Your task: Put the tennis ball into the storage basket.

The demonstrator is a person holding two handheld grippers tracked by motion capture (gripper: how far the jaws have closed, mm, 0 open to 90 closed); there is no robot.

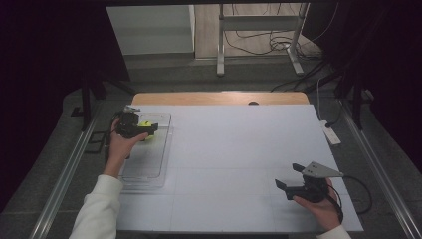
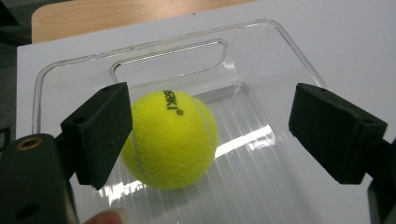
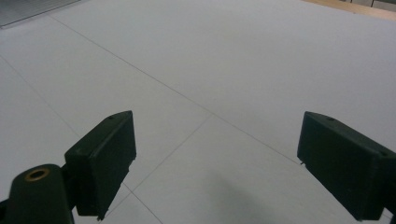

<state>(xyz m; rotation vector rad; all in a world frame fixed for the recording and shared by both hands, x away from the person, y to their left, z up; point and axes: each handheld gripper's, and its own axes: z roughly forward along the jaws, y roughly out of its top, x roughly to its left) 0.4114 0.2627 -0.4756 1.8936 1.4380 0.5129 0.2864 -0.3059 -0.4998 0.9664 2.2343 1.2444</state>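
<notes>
Far left of the table (image 1: 239, 149): a clear plastic tray (image 1: 149, 169) lies flat, and the left gripper (image 1: 149, 130) hangs over its far end, held by a hand in a white sleeve. From the high view the tennis ball (image 1: 146, 124) is just a yellow-green patch at the jaws. The left gripper view gives more: tennis ball (image 2: 170, 140) resting on the ribbed floor of the tray (image 2: 261, 154), black lettering on top, one jaw just beside it, the other well apart; jaws wide, no grip. Near right: the right gripper (image 1: 287, 177) above bare table, jaws spread wide. The right gripper view shows plain white surface with thin seam lines between its jaws.
</notes>
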